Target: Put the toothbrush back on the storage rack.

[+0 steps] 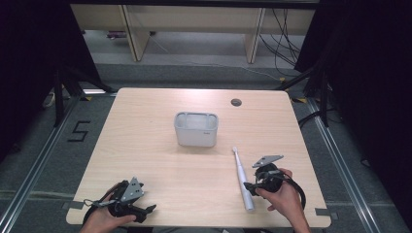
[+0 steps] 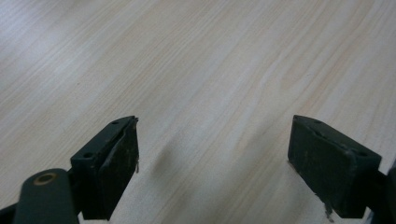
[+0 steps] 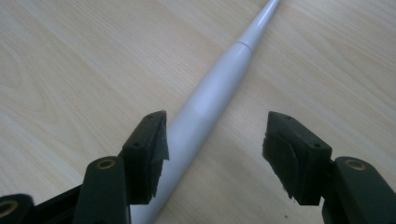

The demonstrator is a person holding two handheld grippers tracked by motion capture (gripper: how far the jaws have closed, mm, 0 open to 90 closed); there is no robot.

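The right gripper [image 3: 212,140] stands half-spread over the toothbrush [image 1: 242,177], its jaws not yet pressing, the left one just beside the handle; the left gripper [image 2: 212,158] rests released over bare table [image 1: 145,145] at the near left corner, holding nothing; we find the toothbrush lying flat at the near right, its long axis running from the near edge toward the grey bin [image 1: 196,129], head end farthest; we judge the right hand [image 1: 284,196] plainly nearer, and the grasp must close across the handle.
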